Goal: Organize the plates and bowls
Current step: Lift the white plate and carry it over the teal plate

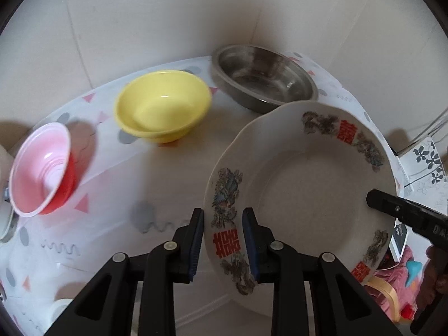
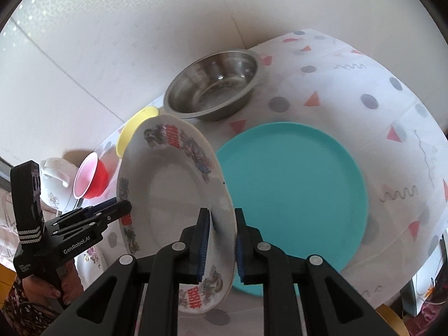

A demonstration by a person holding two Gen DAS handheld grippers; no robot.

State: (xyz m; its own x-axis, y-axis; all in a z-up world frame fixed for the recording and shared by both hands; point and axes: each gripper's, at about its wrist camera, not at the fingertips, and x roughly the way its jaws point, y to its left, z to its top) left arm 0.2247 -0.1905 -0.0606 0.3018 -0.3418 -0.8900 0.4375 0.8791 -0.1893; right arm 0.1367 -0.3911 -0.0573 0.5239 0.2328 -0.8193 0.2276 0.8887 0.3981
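while both grippers grip opposite edges of the white ceramic plate with red characters and grey-green dragon prints (image 1: pixel 302 184), it hangs tilted above the table, clear of the cloth. the left gripper (image 1: pixel 223 242) has its blue-padded fingers (image 1: pixel 196 240) drawn in on the plate's near rim, one pad on the underside, the other on the printed face, clamped on it. the right gripper (image 2: pixel 221 240) is pinched nearly closed on the far rim, its pads pressing both sides of the thin edge; in the left wrist view its black tip (image 1: pixel 392 207) reaches in over the plate's right edge.

under and beyond the plate, in the right wrist view, lies a flat round teal plastic plate (image 2: pixel 302 196) on the white tablecloth with pink triangles and grey dots (image 2: pixel 364 89). behind it, near the wall, sits a round stainless steel bowl (image 1: pixel 263 81). to its left stands a yellow plastic bowl (image 1: pixel 162 106), and further left a red plastic cup with a pale pink inside (image 1: pixel 42 168), lying tipped on its side. a white ceramic teacup (image 2: pixel 54 173) sits beyond the red cup at the table's edge.
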